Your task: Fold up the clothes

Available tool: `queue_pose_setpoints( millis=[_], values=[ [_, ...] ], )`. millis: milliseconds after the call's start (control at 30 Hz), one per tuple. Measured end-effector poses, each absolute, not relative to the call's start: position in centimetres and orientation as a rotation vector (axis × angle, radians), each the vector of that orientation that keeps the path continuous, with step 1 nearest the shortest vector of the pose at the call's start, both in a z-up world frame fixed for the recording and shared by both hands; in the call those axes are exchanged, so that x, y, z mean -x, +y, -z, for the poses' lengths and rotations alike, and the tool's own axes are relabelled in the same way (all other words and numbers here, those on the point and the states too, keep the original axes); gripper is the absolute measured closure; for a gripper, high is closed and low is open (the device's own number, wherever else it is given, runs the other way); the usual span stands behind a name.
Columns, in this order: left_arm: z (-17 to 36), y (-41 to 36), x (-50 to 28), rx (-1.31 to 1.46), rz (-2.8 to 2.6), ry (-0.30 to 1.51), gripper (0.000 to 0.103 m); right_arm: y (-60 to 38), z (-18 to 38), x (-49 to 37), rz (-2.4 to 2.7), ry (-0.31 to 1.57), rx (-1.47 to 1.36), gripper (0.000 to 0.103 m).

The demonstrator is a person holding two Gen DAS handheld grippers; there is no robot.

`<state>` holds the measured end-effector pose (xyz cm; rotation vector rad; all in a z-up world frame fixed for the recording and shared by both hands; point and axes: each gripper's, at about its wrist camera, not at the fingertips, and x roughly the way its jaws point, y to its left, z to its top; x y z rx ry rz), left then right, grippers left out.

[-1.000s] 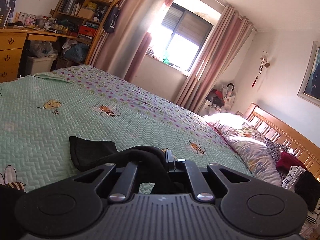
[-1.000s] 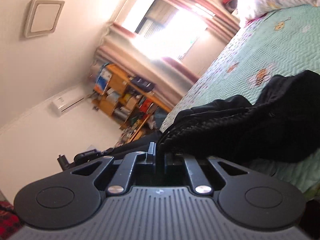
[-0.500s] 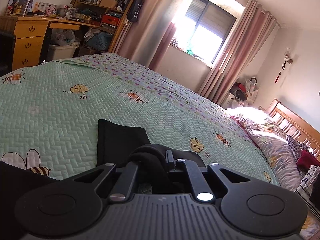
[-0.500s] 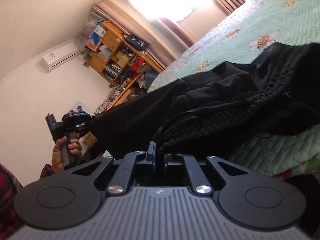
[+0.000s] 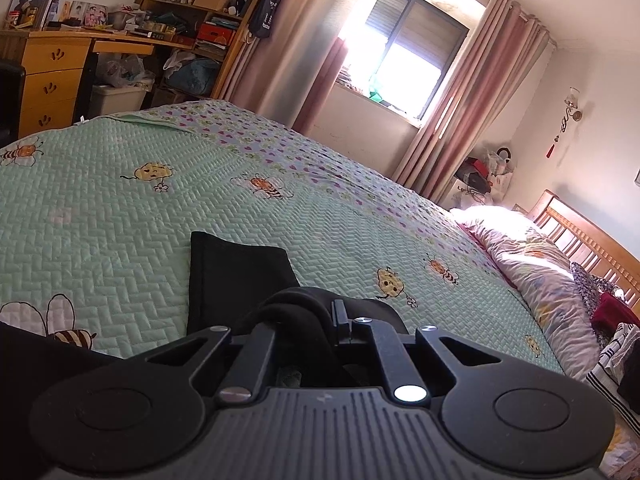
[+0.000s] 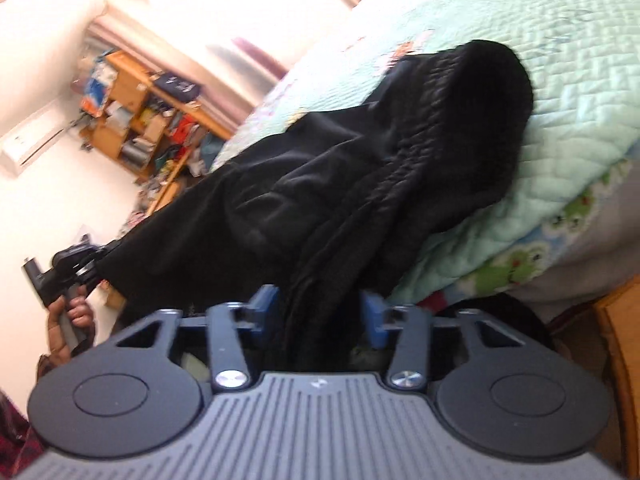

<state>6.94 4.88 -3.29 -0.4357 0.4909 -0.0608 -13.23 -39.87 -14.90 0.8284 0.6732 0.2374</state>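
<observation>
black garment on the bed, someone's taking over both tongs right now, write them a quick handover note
Left tongs: shut on a bunched fold of the black garment, low over the green bedspread.
Right tongs: jaws opening, gathered cloth lies between them but the pads no longer press on it.
Garment: crumpled along the near edge of the bed, one flat end spread on the bedspread ahead of the left tongs, the rest stretched between the two tongs.
Done: garment brought down onto the bed.
Left: no neat fold shows yet. Probably smooth it flat, then fold it; other clothes wait by the headboard.
</observation>
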Motion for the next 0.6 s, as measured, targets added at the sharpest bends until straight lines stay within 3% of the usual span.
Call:
queue_pose_setpoints(
  millis=[100, 233, 400, 467, 500, 533, 600],
  values=[
    [3.3, 4.8, -7.0, 0.433, 0.068, 0.491, 0.095, -40.2, 15.6, 13.6, -0.191, 0.678, -0.863, 0.044],
    [3.3, 4.5, -7.1, 0.423, 0.072, 0.491, 0.095, -40.5, 17.1, 13.7, -0.192, 0.675, -0.915, 0.033],
    [3.3, 4.4, -7.2, 0.425, 0.070, 0.496, 0.095, -39.6, 18.3, 12.4, -0.273, 0.652, -0.945, 0.035],
    [3.1, 4.3, -7.2, 0.422, 0.075, 0.494, 0.095, -38.5, 17.6, 11.8, -0.319, 0.629, -0.898, 0.051],
    [3.0, 4.3, -7.2, 0.422, 0.077, 0.494, 0.095, -38.3, 17.1, 11.6, -0.329, 0.619, -0.887, 0.071],
    [3.0, 4.4, -7.2, 0.428, 0.078, 0.496, 0.095, -38.2, 16.5, 11.4, -0.342, 0.607, -0.884, 0.085],
    [2.9, 4.5, -7.2, 0.440, 0.082, 0.501, 0.095, -38.7, 15.6, 11.4, -0.380, 0.558, -0.945, 0.086]
  ],
)
